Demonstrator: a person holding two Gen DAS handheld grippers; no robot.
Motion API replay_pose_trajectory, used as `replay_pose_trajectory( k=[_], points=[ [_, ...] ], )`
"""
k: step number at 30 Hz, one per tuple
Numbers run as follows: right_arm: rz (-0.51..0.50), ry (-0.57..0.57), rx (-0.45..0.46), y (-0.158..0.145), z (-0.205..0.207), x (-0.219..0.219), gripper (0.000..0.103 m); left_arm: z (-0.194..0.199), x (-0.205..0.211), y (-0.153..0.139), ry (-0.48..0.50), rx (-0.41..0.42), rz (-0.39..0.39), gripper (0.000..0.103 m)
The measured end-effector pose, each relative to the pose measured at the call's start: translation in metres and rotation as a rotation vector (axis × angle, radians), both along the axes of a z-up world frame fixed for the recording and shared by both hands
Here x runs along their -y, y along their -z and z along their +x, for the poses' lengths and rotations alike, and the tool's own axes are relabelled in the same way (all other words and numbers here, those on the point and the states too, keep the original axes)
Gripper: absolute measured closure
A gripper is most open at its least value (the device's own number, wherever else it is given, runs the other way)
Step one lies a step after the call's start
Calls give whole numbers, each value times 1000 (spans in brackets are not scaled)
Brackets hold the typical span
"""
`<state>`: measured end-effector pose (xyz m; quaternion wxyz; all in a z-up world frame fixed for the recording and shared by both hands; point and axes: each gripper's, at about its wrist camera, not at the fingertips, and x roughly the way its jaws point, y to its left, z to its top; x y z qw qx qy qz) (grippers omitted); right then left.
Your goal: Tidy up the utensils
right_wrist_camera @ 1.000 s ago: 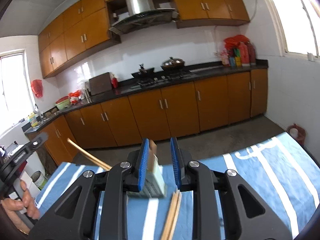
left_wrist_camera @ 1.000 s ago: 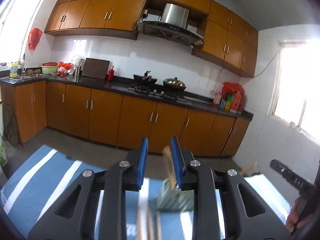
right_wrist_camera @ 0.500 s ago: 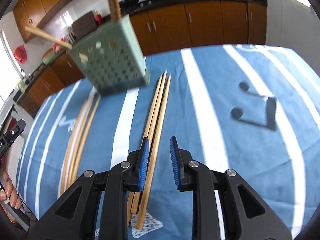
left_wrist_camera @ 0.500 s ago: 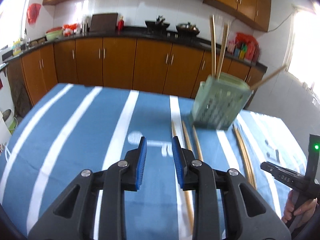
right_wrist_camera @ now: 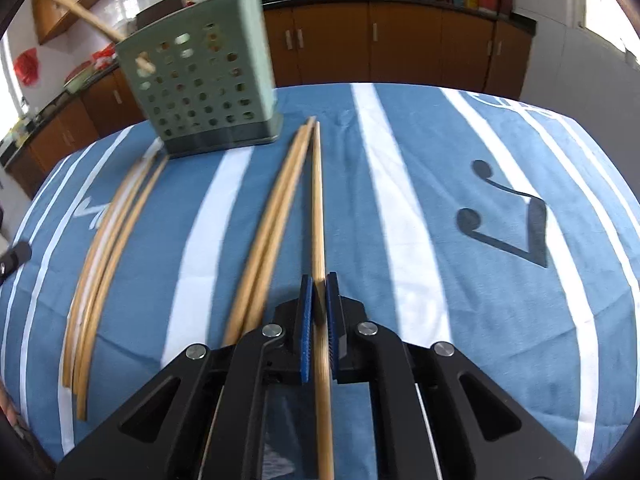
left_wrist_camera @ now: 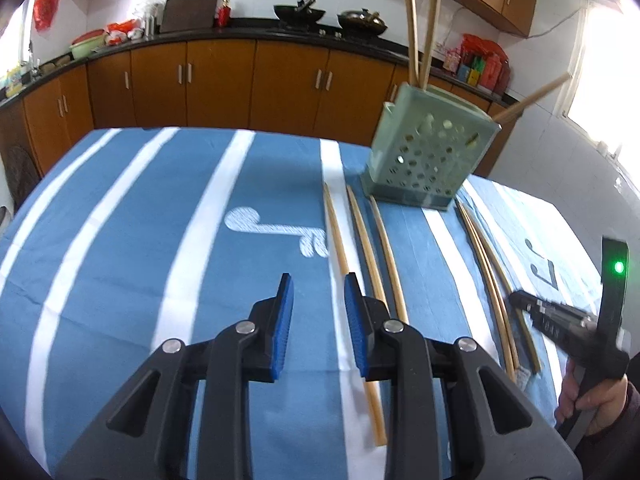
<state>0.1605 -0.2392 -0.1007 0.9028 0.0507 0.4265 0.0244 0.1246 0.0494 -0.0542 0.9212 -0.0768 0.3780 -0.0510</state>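
Note:
A green perforated utensil holder stands on the blue striped cloth, with three chopsticks sticking out of it; it also shows in the right wrist view. Several loose wooden chopsticks lie on the cloth on both sides of it. My right gripper is shut on one chopstick that points toward the holder, with two more chopsticks just left of it. My left gripper is open and empty above the cloth, just left of a chopstick.
The table is covered by a blue cloth with white stripes and a dark music-note print. Behind the table are brown kitchen cabinets and a black countertop. The hand holding the right gripper shows at the right.
Both grippers have tilted down toward the table from facing the kitchen. The right gripper has dropped to the cloth and shut on a chopstick. The left gripper stays open.

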Motion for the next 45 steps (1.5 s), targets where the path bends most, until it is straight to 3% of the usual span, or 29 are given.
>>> replay_pose_trajectory(
  k=[3, 12, 18, 23, 31, 45],
  points=[
    [23, 46, -3, 1, 1, 13, 96, 2, 8, 9, 36, -27, -6, 76],
    [5, 29, 9, 1, -1, 14, 95, 12, 33, 35, 94, -102, 14, 78],
    [1, 24, 10, 1, -1, 13, 95, 16, 42, 44, 81, -112, 91, 93],
    [21, 18, 3, 0, -2, 14, 95, 20, 31, 44, 32, -105, 115, 95],
    [10, -7, 20, 1, 0, 11, 95, 28, -18, 43, -95, -109, 89, 95],
    [8, 9, 33, 1, 12, 16, 95, 30, -30, 44, -84, -107, 11, 92]
  ],
)
